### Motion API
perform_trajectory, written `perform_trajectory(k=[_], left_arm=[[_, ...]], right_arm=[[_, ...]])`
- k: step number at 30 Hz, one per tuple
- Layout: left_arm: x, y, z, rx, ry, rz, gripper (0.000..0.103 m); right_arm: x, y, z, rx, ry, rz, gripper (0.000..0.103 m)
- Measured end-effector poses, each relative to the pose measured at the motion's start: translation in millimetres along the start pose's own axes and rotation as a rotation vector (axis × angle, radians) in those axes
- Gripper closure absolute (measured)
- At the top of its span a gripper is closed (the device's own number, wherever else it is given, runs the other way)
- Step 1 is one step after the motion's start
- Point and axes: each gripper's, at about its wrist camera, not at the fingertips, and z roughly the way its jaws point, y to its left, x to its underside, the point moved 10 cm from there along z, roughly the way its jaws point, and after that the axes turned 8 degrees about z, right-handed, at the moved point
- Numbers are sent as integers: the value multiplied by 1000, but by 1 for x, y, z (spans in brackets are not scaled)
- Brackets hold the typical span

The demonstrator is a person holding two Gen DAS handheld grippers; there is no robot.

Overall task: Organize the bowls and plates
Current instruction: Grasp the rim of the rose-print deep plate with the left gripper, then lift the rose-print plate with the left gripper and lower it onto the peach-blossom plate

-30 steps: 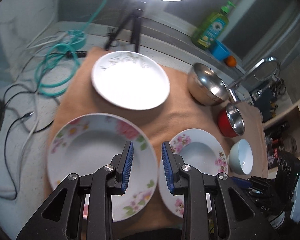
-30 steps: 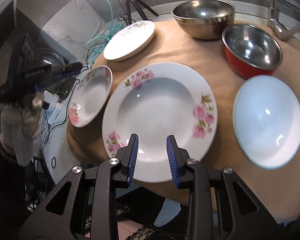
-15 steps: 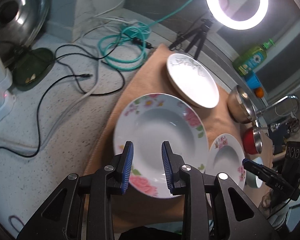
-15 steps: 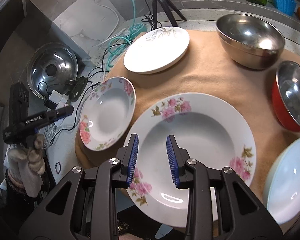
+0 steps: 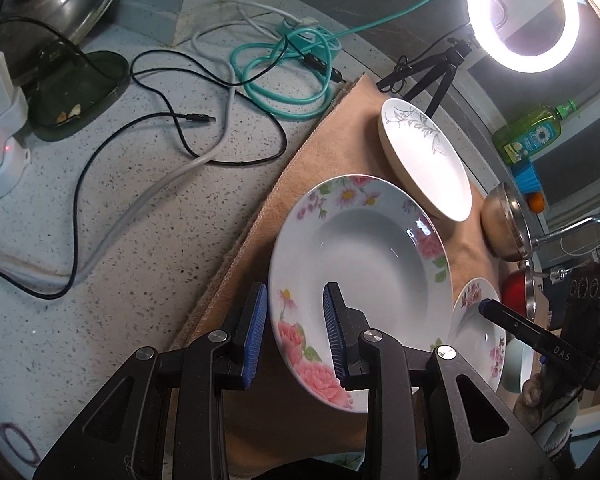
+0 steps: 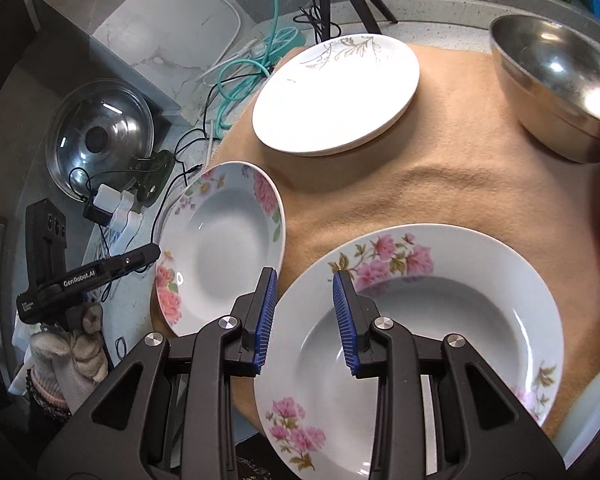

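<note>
Two flowered deep plates lie on a tan cloth [image 6: 460, 184]. The left one [image 5: 356, 264] also shows in the right wrist view [image 6: 220, 248]; the right one [image 6: 432, 344] also shows in the left wrist view [image 5: 478, 328]. A plain white plate [image 5: 424, 164] lies behind them and shows in the right wrist view [image 6: 336, 96]. My left gripper [image 5: 294, 328] is open, its jaws either side of the left plate's near rim. My right gripper [image 6: 304, 316] is open over the right plate's left rim. A steel bowl [image 6: 556, 84] stands at the back right.
A red bowl with steel inside [image 5: 518, 292] and a pale bowl [image 6: 592, 412] sit at the right. Cables [image 5: 284, 68] lie on the speckled counter [image 5: 100, 216] left of the cloth. A pot lid [image 6: 100, 140], ring light [image 5: 522, 16], soap bottle [image 5: 532, 132] and faucet [image 5: 572, 228] stand around.
Both grippers have swung left and come closer to the plates. The left gripper's jaws now straddle the left plate's rim. Both stay open.
</note>
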Motion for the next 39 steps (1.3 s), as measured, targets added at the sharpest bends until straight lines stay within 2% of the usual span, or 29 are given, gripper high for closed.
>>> perform_trajectory(k=[8, 12, 15, 20, 26, 39], left_arm=[[2, 4, 4, 20, 12, -24, 76], [2, 3, 6, 21, 15, -24, 76], [2, 2, 8, 24, 18, -20, 82], [2, 4, 11, 18, 21, -22, 84], [1, 4, 11, 22, 19, -33, 85], [-1, 3, 7, 18, 2, -49, 85]], right_arm=[[-13, 11, 19, -10, 14, -18, 72], [-18, 14, 30, -4, 35, -32, 78], [-19, 15, 38, -6, 53, -33, 82], [-16, 16, 52, -16, 88, -29, 87], [-15, 16, 60, -26, 103, -15, 93], [-16, 19, 55, -14, 84, -21, 93]])
